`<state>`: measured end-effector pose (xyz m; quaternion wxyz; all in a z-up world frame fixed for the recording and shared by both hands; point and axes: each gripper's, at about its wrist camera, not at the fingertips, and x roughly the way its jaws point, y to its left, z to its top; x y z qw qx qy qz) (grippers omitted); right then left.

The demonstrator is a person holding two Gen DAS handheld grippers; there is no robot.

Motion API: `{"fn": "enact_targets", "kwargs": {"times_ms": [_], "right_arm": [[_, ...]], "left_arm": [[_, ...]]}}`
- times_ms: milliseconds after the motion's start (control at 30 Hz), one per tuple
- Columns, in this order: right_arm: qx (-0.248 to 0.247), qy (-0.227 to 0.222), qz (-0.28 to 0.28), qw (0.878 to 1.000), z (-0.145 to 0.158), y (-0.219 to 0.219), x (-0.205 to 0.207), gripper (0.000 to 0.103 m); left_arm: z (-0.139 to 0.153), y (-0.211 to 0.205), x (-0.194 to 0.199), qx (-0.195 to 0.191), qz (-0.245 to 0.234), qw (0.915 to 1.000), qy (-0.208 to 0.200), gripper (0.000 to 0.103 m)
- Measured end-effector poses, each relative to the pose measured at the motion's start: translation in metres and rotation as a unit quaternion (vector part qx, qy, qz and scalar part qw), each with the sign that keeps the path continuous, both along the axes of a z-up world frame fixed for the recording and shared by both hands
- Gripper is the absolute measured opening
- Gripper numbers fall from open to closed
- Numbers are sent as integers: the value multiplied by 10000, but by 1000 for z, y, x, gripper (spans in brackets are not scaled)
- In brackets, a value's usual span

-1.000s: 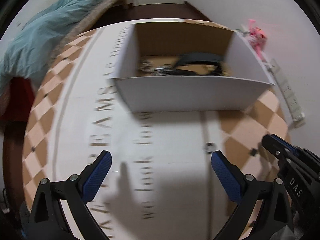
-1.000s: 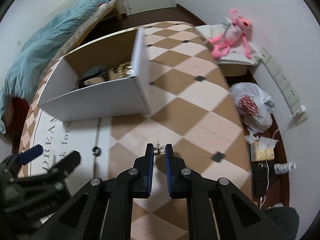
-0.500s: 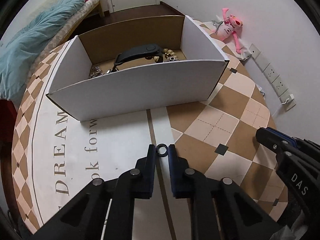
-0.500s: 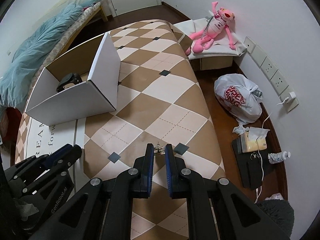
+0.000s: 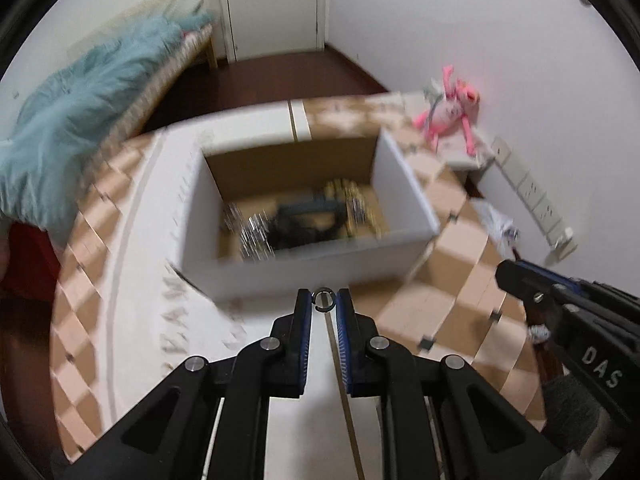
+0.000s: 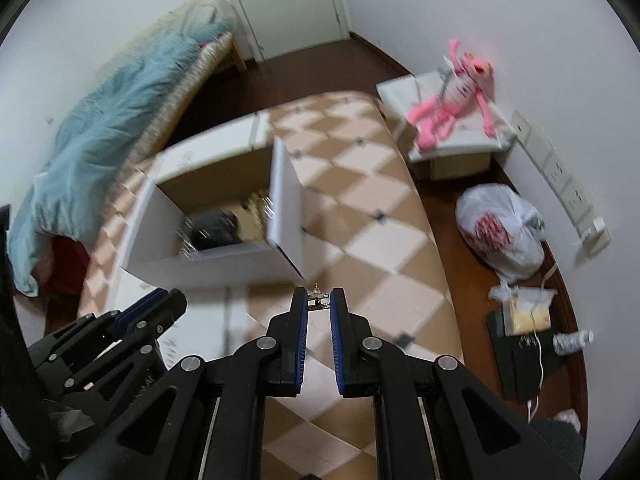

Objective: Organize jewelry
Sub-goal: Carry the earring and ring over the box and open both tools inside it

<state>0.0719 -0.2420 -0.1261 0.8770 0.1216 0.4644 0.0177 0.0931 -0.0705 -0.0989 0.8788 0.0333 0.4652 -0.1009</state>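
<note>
My left gripper (image 5: 324,301) is shut on a small dark ring (image 5: 323,300) and holds it above the table, just in front of the white cardboard box (image 5: 304,268). The box holds several pieces of jewelry and a black case (image 5: 308,220), all blurred. My right gripper (image 6: 319,303) is shut on a small metal brooch-like piece (image 6: 318,300), held above the checkered tablecloth to the right of the box (image 6: 224,268). The left gripper also shows in the right wrist view (image 6: 152,308), at lower left.
The round table has a checkered cloth (image 6: 360,200) with a white lettered band (image 5: 176,312). A bed with a teal blanket (image 5: 80,128) lies at left. A pink plush toy (image 6: 452,92), a white plastic bag (image 6: 500,232) and wall sockets stand to the right.
Both grippers have lifted with their pieces and moved toward the box. The left gripper closed on the ring a second ago. The views are blurred from motion.
</note>
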Motion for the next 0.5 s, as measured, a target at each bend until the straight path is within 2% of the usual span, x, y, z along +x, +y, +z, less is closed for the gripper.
{"fn": "enact_targets", "kwargs": {"times_ms": [133,300,433,500], "right_arm": [[86,-232,179,9995,26,11,20,12],[150,-331,384,9986,42,27,55,12],[522,-145,573,9969,41,33,90,12],[710,77,671,9952,36,34,108,12]], "left_arm": [[30,13,15,-126,80,9996,-236,10],[48,26,36,-126,208,9989,-411,10],[47,40,61,-327,304,9989,-166,10],[40,46,79,-559,269,9979,166,10]]}}
